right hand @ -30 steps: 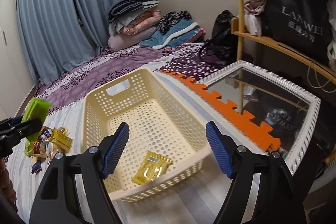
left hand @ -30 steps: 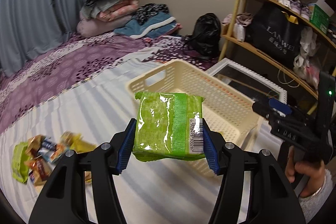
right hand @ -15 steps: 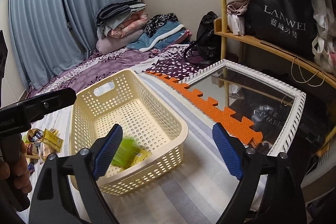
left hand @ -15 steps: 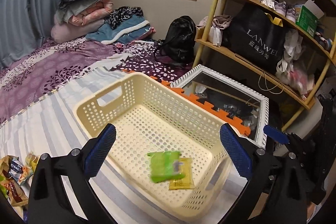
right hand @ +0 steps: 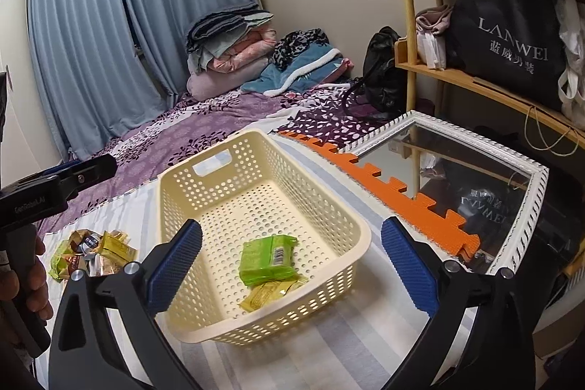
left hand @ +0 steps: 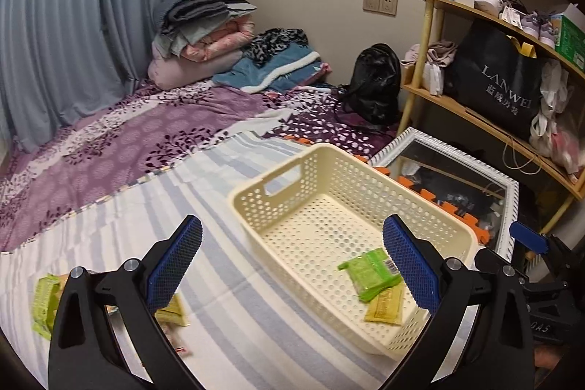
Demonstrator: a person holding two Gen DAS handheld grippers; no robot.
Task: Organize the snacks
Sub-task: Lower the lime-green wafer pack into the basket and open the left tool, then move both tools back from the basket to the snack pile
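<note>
Both my grippers are empty. The left gripper has its blue pads spread wide with nothing between them, and it hangs over the striped sheet at the near left side of the basket. The right gripper is spread just as wide and touches nothing; it looks down into the basket from the near side.

Inside the basket, at the near end, lies a green pack, barcode up, partly on top of a yellow pack. The far part of the basket floor is bare. So I count two snacks put away.

The rest sit in a small pile on the sheet, left of the basket and apart from it: green, yellow and brown wrappers heaped together. In the left view that pile is mostly hidden behind my left finger, with only a green wrapper and a yellow one showing, so I cannot count what remains. I judge the job early on, with most of it still to do, and my next pick should come from that pile, likely with the left gripper, which is nearer to it.
</note>
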